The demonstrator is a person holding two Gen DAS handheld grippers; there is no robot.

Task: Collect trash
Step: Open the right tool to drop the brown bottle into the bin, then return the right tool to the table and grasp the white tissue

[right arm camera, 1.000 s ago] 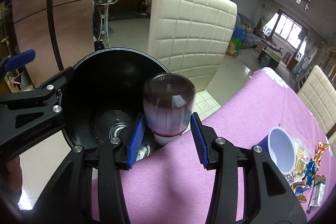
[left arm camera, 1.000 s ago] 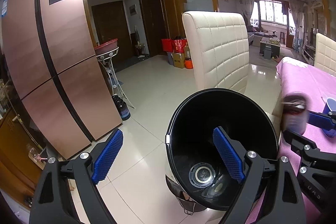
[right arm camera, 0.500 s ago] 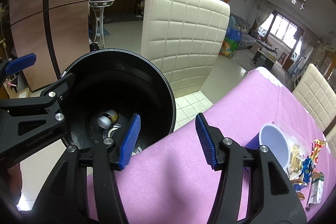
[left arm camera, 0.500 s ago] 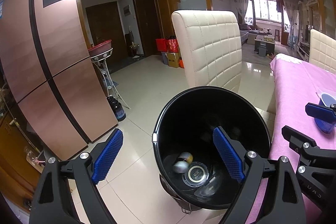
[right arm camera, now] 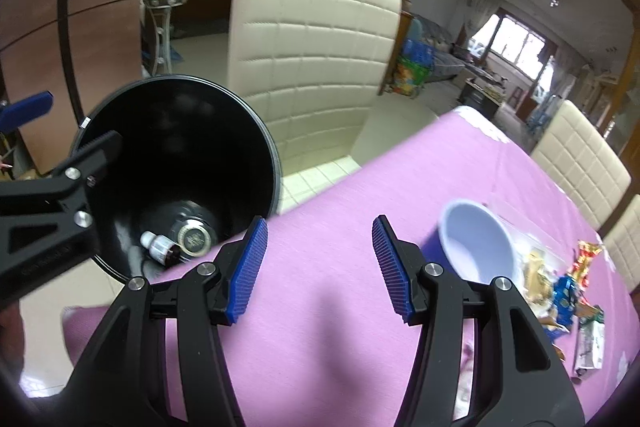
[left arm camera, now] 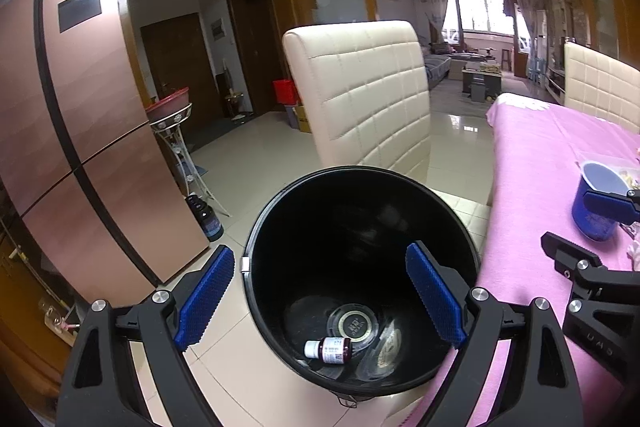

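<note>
A black trash bin (left arm camera: pixel 362 183) stands on the floor beside the pink table (right arm camera: pixel 400 187). A small brown bottle (left arm camera: pixel 329 349) with a white cap lies at its bottom, also in the right wrist view (right arm camera: pixel 162 247), next to other trash. My left gripper (left arm camera: pixel 320 301) is open and empty above the bin's near rim. My right gripper (right arm camera: pixel 320 263) is open and empty over the table. A blue cup (right arm camera: pixel 478 245) lies tilted to its right, with snack wrappers (right arm camera: pixel 568 291) beyond.
A cream padded chair (left arm camera: pixel 360 95) stands just behind the bin. A copper-coloured fridge (left arm camera: pixel 68 131) is at the left, with a white stand (left arm camera: pixel 176 131) holding a red basin. More cream chairs (right arm camera: pixel 580 163) line the table's far side.
My right gripper opened and dropped the bottle into the bin, where it came to rest. The right gripper then swung right, toward the blue cup. The left gripper stayed open.
</note>
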